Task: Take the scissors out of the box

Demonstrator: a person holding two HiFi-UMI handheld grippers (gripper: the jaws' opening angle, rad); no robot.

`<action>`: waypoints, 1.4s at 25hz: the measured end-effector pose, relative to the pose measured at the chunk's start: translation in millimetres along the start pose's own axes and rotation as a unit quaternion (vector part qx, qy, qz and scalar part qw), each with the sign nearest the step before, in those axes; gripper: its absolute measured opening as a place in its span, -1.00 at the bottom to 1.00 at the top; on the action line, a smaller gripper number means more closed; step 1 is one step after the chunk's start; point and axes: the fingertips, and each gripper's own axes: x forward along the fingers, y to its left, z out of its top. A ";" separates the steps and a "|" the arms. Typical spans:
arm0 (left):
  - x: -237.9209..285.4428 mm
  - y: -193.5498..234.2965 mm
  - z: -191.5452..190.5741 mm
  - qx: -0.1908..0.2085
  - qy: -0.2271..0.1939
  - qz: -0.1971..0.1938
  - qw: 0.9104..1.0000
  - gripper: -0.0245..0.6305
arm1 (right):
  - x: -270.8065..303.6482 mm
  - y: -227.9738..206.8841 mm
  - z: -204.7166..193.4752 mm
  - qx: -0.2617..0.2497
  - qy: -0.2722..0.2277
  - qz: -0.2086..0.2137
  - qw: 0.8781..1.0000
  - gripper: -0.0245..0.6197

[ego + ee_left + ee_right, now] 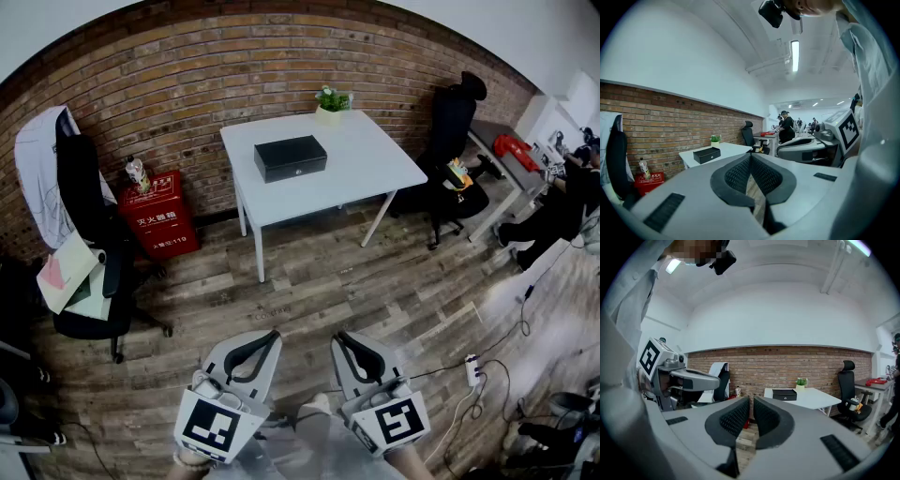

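- Left gripper [750, 158]: jaws clenched, pad tips meet, nothing between them.
- Right gripper [751, 400]: jaws drawn together to a thin slit, nothing in it.
- In the head view both grippers sit low at the bottom edge, side by side, held roughly level. Their marker cubes [216, 424] are nearest the camera and the tips aim at the table.
- Black box [291, 157]: lid down, lies flat near the middle of the white table [375, 159], well apart from both grippers.
- Scissors: not visible in any view, since the box is closed.
- Small potted plant [332, 101] stands at the table's far edge, just behind the box and not touching it.
- Table stands against the brick wall [187, 84], on a wood-plank floor [375, 281].
- Red cabinet [157, 217] stands on the floor left of the table against the wall, with a bottle [138, 173] upright on top.
- Black office chair [89, 216] is at far left with a white garment [37, 164] draped over its back.
- Second black chair [452, 122] stands right of the table, near a desk at the right edge.
- White power strip [472, 370] and cables lie on the floor at lower right.
- The left gripper view shows a person [786, 129] standing far back among the desks, too small for detail.
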 end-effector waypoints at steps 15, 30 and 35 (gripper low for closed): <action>-10.5 11.5 -4.5 0.001 -0.003 -0.006 1.000 -0.87 | 3.3 6.0 4.2 0.007 -0.014 -0.024 1.000 -0.75; -47.0 20.4 -5.8 0.025 -0.013 -0.022 0.999 -0.87 | -4.5 39.4 3.6 0.004 -0.016 -0.056 0.998 -0.77; -52.6 19.8 -10.8 0.026 -0.013 -0.025 0.999 -0.87 | -9.3 39.0 -4.5 -0.001 -0.003 -0.070 0.998 -0.77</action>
